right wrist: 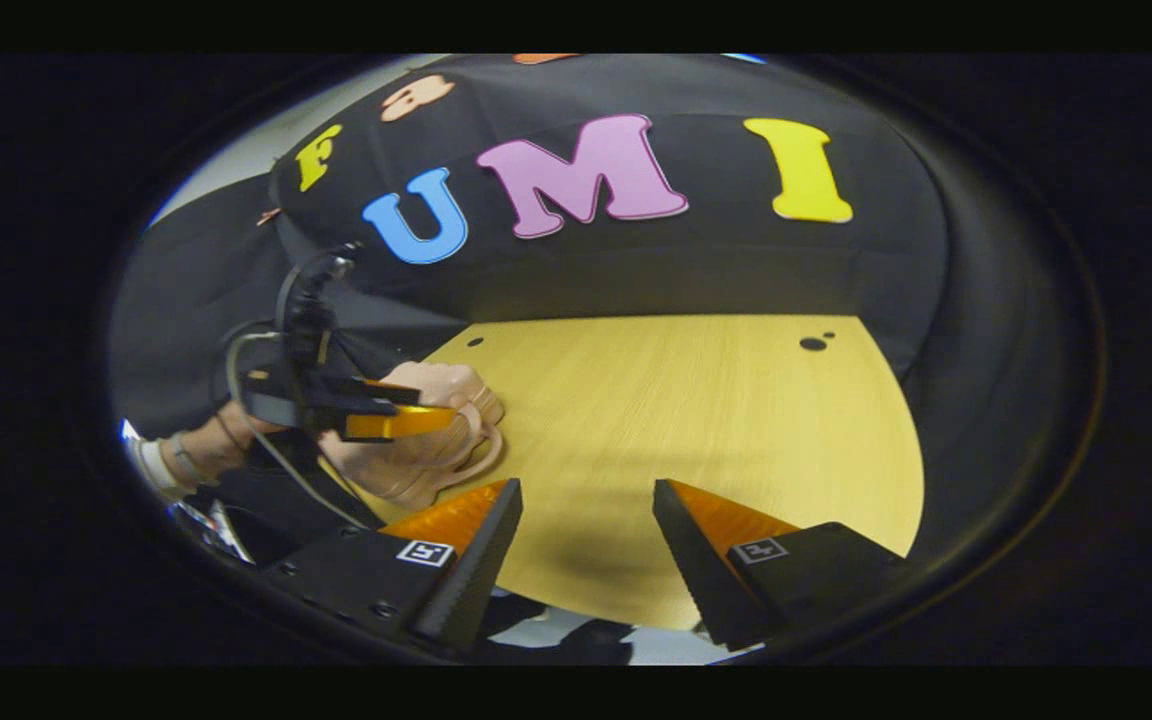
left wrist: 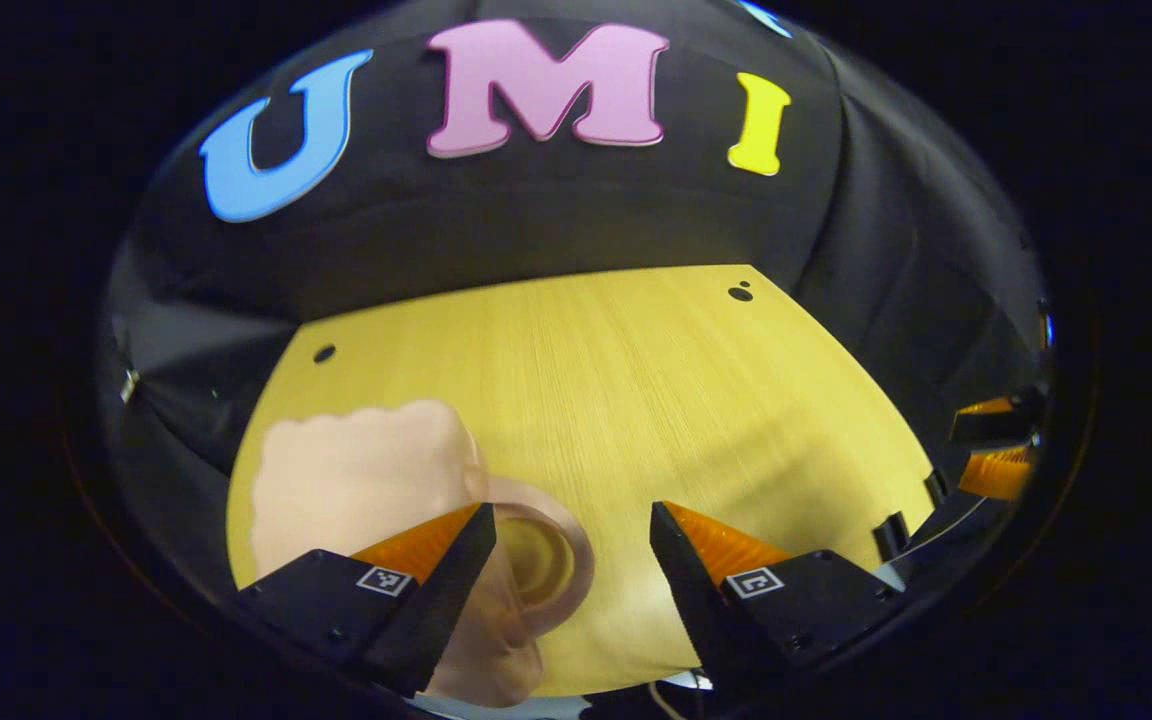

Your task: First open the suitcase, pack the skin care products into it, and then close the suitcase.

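Observation:
A small pale pink suitcase (left wrist: pixel 361 475) lies on the yellow wooden table (left wrist: pixel 636 380), at the lower left of the left gripper view. Its loop handle (left wrist: pixel 576 560) curls out toward the table's middle. My left gripper (left wrist: pixel 571 512) hovers open just above that handle, one finger over the case's near end and nothing between the fingers. In the right gripper view the suitcase (right wrist: pixel 436 380) sits at the table's left edge with the left gripper (right wrist: pixel 431 408) over it, held by a hand. My right gripper (right wrist: pixel 586 487) is open over bare table, to the right of the case.
Black cloth walls close in behind and to both sides of the table (right wrist: pixel 716 420). Small dark holes (left wrist: pixel 740 293) mark the tabletop's far corners. The right gripper (left wrist: pixel 996 445) peeks in at the far right edge of the left gripper view.

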`<action>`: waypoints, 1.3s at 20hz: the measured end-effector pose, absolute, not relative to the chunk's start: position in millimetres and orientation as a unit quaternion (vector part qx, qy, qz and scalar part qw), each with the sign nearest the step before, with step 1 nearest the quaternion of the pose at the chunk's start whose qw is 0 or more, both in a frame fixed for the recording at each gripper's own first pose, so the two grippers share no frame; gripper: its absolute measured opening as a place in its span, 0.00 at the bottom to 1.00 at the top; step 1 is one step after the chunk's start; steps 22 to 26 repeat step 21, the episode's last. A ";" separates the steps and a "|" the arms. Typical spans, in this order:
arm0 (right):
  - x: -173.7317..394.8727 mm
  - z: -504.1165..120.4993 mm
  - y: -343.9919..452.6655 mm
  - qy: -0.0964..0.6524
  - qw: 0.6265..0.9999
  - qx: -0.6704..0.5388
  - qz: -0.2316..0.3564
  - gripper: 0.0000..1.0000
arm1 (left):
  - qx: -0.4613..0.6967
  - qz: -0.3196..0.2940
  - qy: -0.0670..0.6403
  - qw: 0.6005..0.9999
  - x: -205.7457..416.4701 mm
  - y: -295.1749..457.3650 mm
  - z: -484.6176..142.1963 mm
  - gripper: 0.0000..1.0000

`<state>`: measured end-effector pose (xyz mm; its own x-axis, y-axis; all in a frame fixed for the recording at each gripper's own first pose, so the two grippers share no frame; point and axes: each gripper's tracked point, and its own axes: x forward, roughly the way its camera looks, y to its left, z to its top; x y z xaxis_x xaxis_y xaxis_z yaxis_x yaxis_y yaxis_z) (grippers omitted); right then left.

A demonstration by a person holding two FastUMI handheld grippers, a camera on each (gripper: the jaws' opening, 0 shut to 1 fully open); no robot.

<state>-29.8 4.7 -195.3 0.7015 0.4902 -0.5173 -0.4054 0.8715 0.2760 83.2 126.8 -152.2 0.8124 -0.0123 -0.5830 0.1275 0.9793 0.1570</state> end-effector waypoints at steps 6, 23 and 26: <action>11.3 -84.1 6.7 0.138 0.971 0.055 0.187 0.92 | 0.109 -0.029 0.106 0.988 62.8 91.0 -18.2 0.98; -10.1 63.5 67.1 -0.050 0.994 0.015 0.092 0.93 | 0.017 -0.021 -0.051 0.998 22.5 151.3 112.4 0.96; -10.1 63.5 67.1 -0.050 0.994 0.015 0.092 0.93 | 0.017 -0.021 -0.051 0.998 22.5 151.3 112.4 0.96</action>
